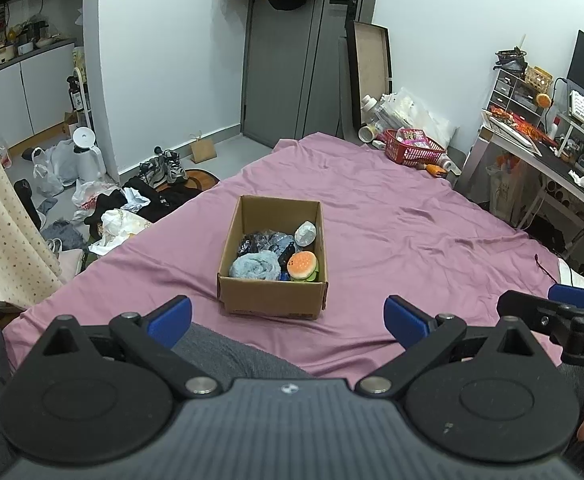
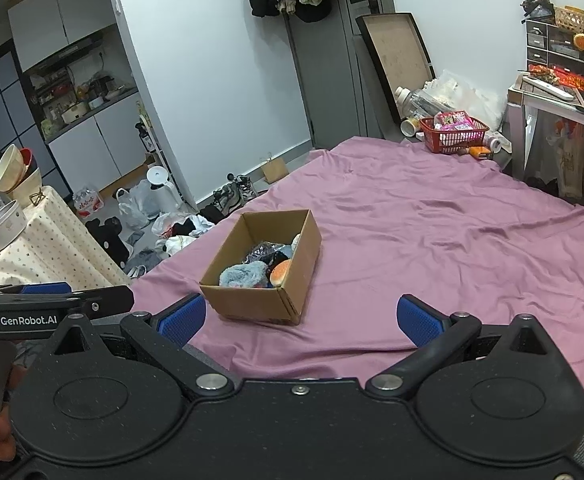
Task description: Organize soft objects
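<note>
Ahead of both tools [image 1: 288, 316]: cardboard box [image 1: 270, 296].

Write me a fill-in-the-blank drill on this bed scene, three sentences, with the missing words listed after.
1. The cardboard box sits on a ____ bedsheet.
2. Inside the box, the burger plush lies beside a fluffy ____ cloth.
3. Both the left tongs and the right tongs are ____ and hold nothing.

Missing words: purple; blue; open
</note>
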`<state>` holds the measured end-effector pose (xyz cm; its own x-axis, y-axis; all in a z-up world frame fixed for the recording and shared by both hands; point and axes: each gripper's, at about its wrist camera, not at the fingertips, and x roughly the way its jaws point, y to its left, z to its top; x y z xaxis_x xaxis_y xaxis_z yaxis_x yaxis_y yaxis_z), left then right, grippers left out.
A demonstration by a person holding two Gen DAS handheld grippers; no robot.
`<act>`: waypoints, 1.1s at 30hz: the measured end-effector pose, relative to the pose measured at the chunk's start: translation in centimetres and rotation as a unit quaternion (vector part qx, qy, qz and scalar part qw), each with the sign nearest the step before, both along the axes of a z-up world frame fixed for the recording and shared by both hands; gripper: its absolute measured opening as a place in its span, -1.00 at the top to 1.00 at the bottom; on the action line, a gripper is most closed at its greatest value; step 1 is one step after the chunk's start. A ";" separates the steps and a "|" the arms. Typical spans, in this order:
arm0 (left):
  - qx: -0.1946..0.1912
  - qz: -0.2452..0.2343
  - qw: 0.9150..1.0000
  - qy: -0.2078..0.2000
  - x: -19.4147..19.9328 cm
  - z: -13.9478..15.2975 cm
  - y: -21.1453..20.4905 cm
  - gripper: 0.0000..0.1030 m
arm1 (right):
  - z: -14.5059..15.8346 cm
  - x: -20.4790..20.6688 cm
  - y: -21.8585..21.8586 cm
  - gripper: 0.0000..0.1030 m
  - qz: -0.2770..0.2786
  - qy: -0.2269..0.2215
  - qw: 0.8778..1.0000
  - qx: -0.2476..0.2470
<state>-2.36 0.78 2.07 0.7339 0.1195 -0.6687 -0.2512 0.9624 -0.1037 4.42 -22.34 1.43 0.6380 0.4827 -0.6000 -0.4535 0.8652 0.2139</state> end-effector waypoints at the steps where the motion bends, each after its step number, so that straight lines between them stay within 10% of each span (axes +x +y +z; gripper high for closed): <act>1: 0.000 0.000 1.000 0.000 -0.1 0.0 0.0 -0.97 | -0.1 0.0 0.0 -1.00 0.000 0.000 1.000 0.000; 33: 0.003 0.000 1.000 -0.001 0.1 0.2 -0.3 -0.97 | -0.1 0.2 0.1 -1.00 0.002 -0.004 1.000 -0.005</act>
<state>-2.24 0.49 2.30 0.7345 0.1236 -0.6672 -0.2519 0.9627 -0.0990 4.57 -22.27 1.32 0.6414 0.4792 -0.5991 -0.4585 0.8655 0.2014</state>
